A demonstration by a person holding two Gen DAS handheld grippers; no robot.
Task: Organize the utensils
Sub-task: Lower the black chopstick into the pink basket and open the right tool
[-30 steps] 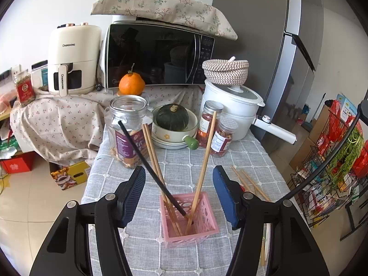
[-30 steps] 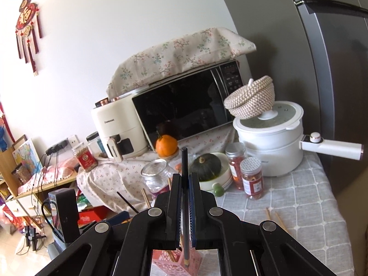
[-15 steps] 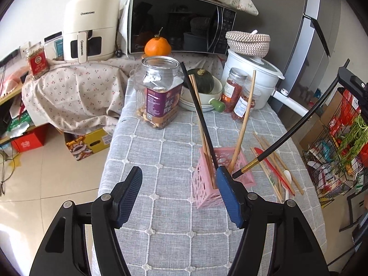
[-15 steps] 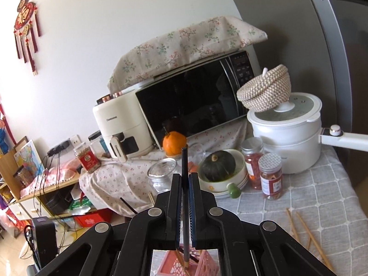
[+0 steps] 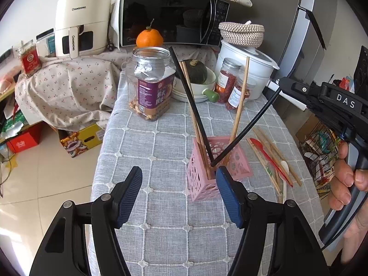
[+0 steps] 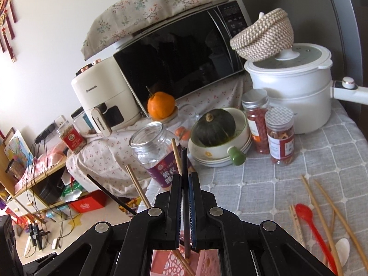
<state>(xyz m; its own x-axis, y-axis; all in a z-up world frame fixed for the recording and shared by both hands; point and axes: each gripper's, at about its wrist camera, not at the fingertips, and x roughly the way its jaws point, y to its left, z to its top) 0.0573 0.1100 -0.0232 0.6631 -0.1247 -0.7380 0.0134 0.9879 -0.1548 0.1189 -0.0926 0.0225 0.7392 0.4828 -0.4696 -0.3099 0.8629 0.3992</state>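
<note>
Black chopstick (image 6: 184, 184) entering pink holder (image 5: 216, 172)
Right gripper (image 6: 184, 184) clenched on the chopstick, tip inside the holder; left gripper (image 5: 179, 184) released, holder at its 1 o'clock on the bench (image 5: 161, 230).

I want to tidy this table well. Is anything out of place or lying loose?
Yes. Several wooden chopsticks, a red spoon and a white spoon lie loose on the cloth right of the pink holder, not in it. The right gripper holds a black chopstick, its tip in the holder.
</note>
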